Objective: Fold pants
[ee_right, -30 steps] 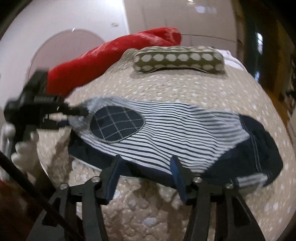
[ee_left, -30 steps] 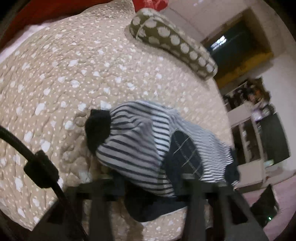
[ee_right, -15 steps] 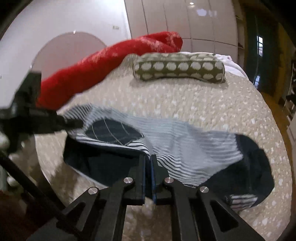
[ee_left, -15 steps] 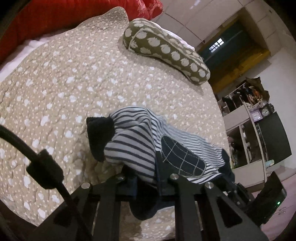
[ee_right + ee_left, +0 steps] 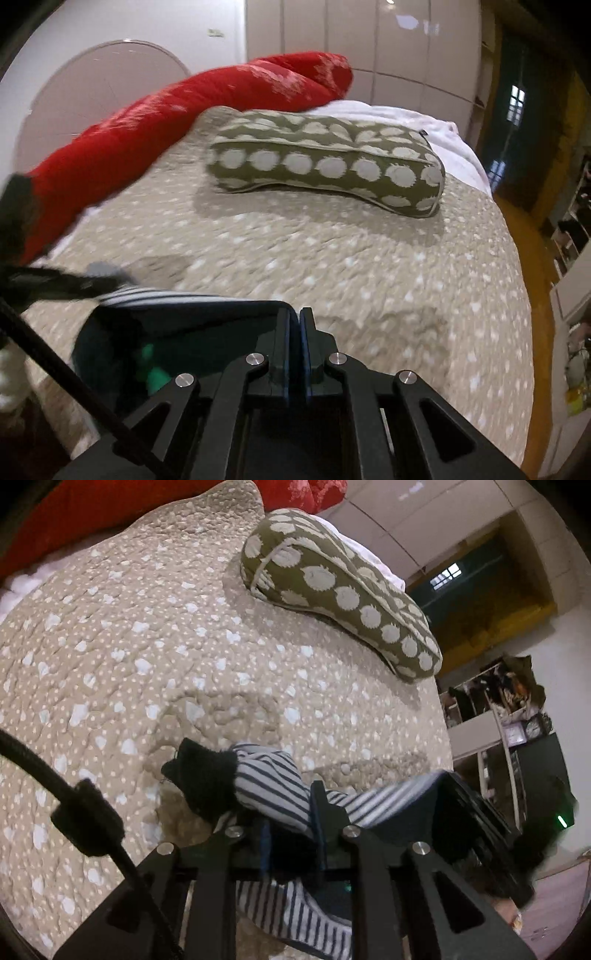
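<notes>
- Both pairs of fingers pinch the pants [image 5: 273, 794]: my left gripper [image 5: 291, 827] is clamped on a bunched striped fold, my right gripper [image 5: 299, 328] pressed together on the dark edge.
- Cloth sags between the two grips, lifted just off the bed [image 5: 147, 657].
- I judge the fold half made; to do it well I carry both hands level and at equal speed, keeping the edge taut.
- I want the black cuff [image 5: 207, 779] clear of creases before lowering.
- Spotted pillow [image 5: 325, 162] and red blanket [image 5: 184, 110] lie well apart, beyond.
</notes>
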A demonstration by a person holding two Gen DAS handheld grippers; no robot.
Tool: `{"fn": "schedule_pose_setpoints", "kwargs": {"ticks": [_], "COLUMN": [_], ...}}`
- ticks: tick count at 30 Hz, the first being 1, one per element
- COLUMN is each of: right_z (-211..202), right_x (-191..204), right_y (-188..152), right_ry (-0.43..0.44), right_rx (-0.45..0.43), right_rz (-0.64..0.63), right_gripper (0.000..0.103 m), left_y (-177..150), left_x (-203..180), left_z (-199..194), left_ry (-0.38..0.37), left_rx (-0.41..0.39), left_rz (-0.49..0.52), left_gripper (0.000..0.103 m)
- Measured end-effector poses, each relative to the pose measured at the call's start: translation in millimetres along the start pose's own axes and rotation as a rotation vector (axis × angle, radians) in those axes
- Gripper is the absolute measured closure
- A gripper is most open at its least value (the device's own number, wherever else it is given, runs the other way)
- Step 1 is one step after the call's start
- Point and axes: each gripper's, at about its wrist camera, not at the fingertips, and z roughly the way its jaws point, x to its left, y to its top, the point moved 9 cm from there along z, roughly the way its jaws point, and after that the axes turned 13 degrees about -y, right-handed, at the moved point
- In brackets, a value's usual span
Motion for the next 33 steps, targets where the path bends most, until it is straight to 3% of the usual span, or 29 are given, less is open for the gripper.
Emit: {"fn": "schedule_pose_setpoints", "kwargs": {"ticks": [1, 3, 5, 7, 11, 15, 19, 21, 24, 28, 31, 32, 33], "right_z": [10, 27, 27, 9, -34, -70, -78, -73, -60, -64, -58, -50, -42], "right_x": [-4, -17, -35, -58, -39, 36, 109, 143, 177, 220, 240, 246, 251], "right_y": [3, 6, 8, 8, 0, -28, -58, -63, -57, -59, -65, -68, -73], "right_ry": [-0.04, -0.108, -0.122, -0.139, 0.018, 0.249, 0.407, 0.42, 0.389, 0.419, 0.311, 0.256, 0.217], "right_rx": [0.008, 0.037, 0.034, 0.008, -0.025, 0.005, 0.066, 0.079, 0.058, 0.044, -0.006, -0.002, 0.025], "right_rz": [-0.007, 0.018, 0.089, 0.203, 0.209, 0.129, 0.06, 0.041, 0.047, -0.015, -0.139, -0.192, -0.237], "right_gripper": [0.085, 0.059, 0.045, 0.044, 0.044, 0.044, 0.044, 0.044, 0.044, 0.044, 0.044, 0.054, 0.088], "left_y": [-2, -9, -18, -24, -35, -42, -51, -58, -66, -71, -72, -73, -74], "left_x": [1, 5, 11, 14, 21, 33, 46, 54, 67, 90, 105, 108, 112], "left_z": [-2, -4, -11, -19, -46, -80, -119, -134, -152, -183, -197, -199, -199], "left_ry": [-0.001, 0.016, 0.022, 0.015, 0.023, 0.064, 0.126, 0.151, 0.133, 0.126, 0.152, 0.15, 0.137], "left_rx": [-0.001, 0.006, 0.011, 0.006, -0.043, -0.123, -0.221, -0.248, -0.263, -0.318, -0.357, -0.359, -0.355], "left_rz": [0.002, 0.013, 0.014, 0.015, 0.024, 0.015, 0.026, 0.029, 0.001, -0.045, -0.058, -0.068, -0.081], "left_gripper": [0.086, 0.085, 0.081, 0.076, 0.057, 0.055, 0.049, 0.048, 0.048, 0.048, 0.047, 0.047, 0.047]}}
